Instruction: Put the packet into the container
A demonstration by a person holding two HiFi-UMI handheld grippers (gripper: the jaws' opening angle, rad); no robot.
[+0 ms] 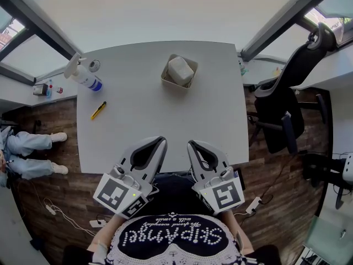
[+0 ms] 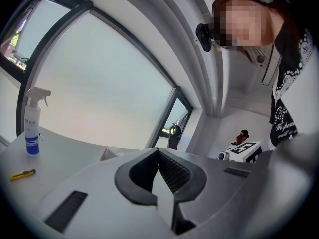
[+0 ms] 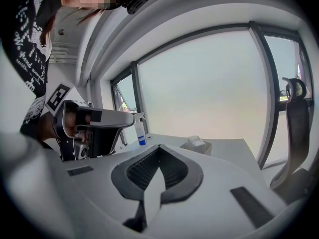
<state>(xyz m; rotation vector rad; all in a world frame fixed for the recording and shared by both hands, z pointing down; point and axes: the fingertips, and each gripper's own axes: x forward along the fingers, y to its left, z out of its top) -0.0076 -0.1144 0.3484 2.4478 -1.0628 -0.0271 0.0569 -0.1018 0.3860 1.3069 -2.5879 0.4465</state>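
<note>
The left gripper (image 1: 159, 141) is seen clenched, its jaws brought together at the tips with nothing caught between them. The same is shown of the right gripper (image 1: 191, 144), which is closed and empty. Both are held side by side over the near edge of the white tabletop (image 1: 138, 126) and are pointed toward its far side. Well apart from them, near the far edge, the container (image 1: 167, 79) is set, and the white packet (image 1: 181, 69) is seen lying inside it. At the far left corner a spray bottle (image 1: 84, 75) is stood upright, and a small yellow-and-black tool (image 1: 99, 110) is laid flat nearer in on the left side. A black office chair (image 1: 287, 93) is placed beside the tabletop's right edge.
</note>
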